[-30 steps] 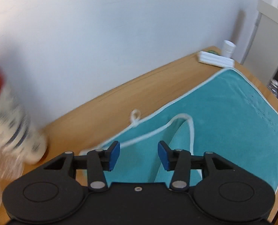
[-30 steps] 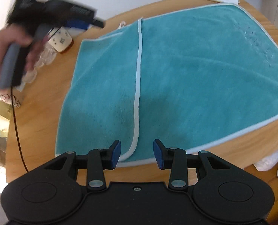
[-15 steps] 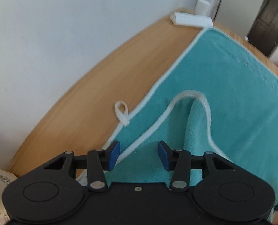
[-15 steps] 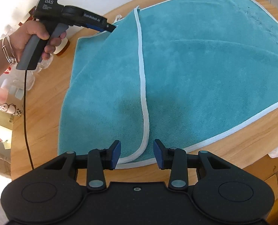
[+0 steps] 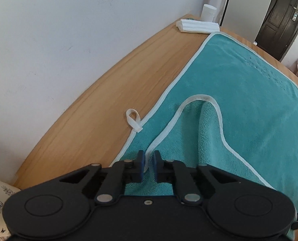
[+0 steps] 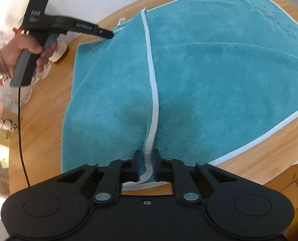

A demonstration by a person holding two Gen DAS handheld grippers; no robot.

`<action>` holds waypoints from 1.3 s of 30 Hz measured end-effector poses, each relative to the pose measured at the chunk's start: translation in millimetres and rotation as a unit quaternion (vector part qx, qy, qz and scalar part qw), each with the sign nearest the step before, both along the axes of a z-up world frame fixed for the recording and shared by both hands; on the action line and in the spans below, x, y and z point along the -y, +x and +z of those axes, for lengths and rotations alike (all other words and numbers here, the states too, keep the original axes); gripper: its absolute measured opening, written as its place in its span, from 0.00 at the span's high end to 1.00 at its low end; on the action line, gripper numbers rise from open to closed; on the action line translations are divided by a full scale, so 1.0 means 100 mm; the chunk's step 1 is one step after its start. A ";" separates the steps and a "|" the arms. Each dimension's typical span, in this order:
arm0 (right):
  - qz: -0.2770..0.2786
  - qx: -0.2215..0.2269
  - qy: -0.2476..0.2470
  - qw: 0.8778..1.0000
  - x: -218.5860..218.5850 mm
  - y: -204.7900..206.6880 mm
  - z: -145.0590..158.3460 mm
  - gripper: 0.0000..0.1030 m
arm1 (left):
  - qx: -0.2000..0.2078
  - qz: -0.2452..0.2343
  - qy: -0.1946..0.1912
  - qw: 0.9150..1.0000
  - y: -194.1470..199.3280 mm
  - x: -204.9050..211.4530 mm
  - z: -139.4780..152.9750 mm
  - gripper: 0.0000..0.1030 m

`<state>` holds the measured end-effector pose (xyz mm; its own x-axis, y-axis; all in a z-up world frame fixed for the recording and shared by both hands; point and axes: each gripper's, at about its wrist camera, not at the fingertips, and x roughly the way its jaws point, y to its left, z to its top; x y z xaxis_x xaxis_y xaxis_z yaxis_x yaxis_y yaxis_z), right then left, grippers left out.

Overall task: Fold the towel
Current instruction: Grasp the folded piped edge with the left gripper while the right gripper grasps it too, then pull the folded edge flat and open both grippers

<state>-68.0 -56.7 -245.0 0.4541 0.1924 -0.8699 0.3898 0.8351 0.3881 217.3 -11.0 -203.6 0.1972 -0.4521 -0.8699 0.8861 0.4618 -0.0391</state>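
Both handheld black two-finger grippers, left [image 5: 148, 165] and right [image 6: 147, 165], pinch the white-piped edge of the teal terry towel [image 6: 209, 76] spread on the round wooden table [image 6: 48, 104], its first fold only partly carried across, later folds remaining.

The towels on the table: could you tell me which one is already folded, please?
The small white towel at the table's far end, a neat stack beside a white cup. The teal towel lies mostly spread, only one flap turned over.
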 end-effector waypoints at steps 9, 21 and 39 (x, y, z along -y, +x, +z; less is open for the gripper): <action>-0.009 0.034 -0.046 0.998 0.09 -0.04 0.26 0.96 | 0.032 0.033 -0.013 0.999 0.07 -0.26 0.15 0.98; -0.026 0.025 -0.125 0.992 0.46 -0.14 0.49 0.96 | 0.071 0.112 -0.024 0.991 0.25 -0.29 0.21 0.98; 0.011 0.014 -0.082 0.996 0.85 -0.18 0.36 0.69 | 0.069 0.185 -0.002 0.980 -0.06 -0.52 0.59 0.66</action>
